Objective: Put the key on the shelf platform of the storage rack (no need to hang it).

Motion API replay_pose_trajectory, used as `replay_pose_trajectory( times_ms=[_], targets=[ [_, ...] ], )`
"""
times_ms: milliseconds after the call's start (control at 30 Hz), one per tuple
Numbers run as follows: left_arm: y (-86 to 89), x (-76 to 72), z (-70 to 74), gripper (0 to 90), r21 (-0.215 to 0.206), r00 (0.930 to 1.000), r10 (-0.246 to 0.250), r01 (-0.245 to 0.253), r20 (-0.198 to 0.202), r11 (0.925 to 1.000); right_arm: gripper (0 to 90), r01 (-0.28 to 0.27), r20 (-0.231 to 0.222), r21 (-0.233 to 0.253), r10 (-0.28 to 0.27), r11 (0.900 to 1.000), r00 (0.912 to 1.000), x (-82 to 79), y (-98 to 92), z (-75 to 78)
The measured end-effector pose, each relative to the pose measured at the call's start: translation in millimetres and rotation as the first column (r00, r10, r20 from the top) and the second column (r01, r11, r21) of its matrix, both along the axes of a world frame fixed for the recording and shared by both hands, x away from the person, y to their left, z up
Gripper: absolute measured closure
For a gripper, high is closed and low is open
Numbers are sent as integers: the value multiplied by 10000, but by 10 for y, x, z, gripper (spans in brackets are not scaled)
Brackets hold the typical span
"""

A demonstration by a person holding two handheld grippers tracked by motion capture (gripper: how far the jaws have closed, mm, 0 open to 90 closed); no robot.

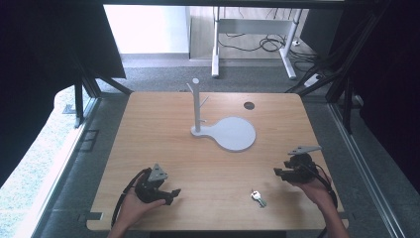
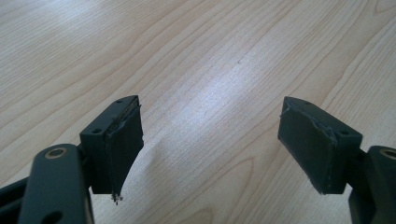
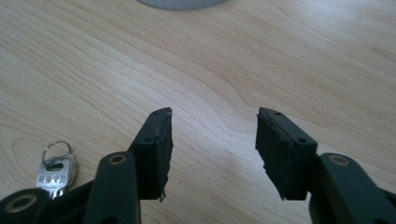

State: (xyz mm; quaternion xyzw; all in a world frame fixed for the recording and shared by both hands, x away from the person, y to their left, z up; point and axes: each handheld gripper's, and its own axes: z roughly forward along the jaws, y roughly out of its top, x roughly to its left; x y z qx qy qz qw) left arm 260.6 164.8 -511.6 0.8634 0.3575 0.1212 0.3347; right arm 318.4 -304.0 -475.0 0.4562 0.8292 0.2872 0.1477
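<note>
High view: key (image 1: 258, 198) lies near the worktop's front edge, nearer the right claw (image 1: 280, 172); both claws wide, empty.

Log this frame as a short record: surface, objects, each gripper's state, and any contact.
surface: wooden table
stand: grey, upright post with pegs on a round base, centre of table, nothing hung on it
key: silver, on a ring, flat on the table near the front edge, nearer the right gripper
left gripper: open, fingers apart over bare wood
right gripper: open, holding nothing, key off to its side
contact: neither gripper touches the key or stand
</note>
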Motion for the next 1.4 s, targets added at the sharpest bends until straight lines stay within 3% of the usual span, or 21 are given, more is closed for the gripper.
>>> replay_pose_trajectory(
  times_ms=[400, 800, 1233, 1400],
  targets=[
    [18, 0, 11, 223, -105, 10000, 5, -5, 28, 9999, 525, -714, -549, -208, 701, 9972, 9960, -10, 201, 177],
    [-2, -6, 2, 223, -94, 10000, -86, 86, -4, 9999, 551, -1365, -911, -292, 1334, 9902, 9869, -73, 411, 183],
    [-23, -3, -21, 224, 3, 9999, -157, 157, -43, 9999, 573, -2135, -1489, -328, 2065, 9764, 9671, -185, 647, 30],
    [-36, -6, -29, 224, 31, 9998, -197, 197, -51, 9998, 578, -2492, -1744, -359, 2395, 9678, 9551, -205, 745, -59]
  ],
)
